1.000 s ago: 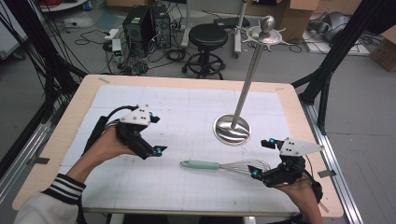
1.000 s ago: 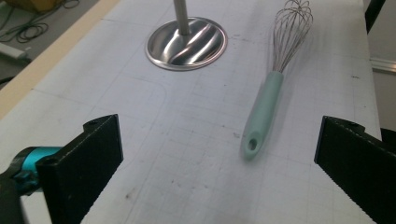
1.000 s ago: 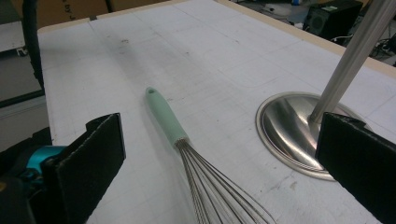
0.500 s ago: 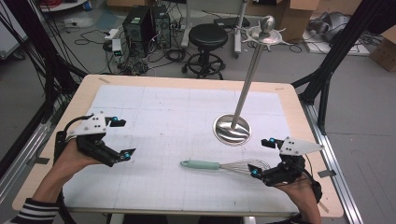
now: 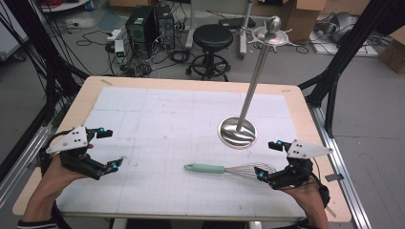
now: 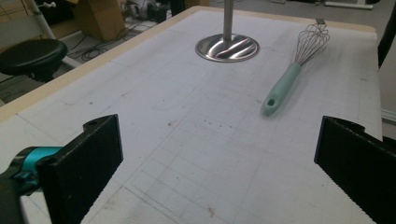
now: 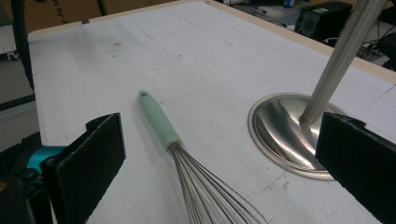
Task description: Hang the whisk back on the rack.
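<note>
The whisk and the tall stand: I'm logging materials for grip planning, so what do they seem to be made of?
The whisk has thin bare metal wire loops, grey and slightly shiny, on a matte mint-green handle, probably plastic or silicone. The stand looks like polished steel: its round base mirrors its surroundings, and its pole shows fine lengthwise ribbing.

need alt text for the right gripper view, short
A whisk with a mint-green handle lies on the gridded white mat between two open black jaws, wires toward the camera. To its right stands a metal stand, its round base flat on the mat and its pole rising out of frame.
</note>
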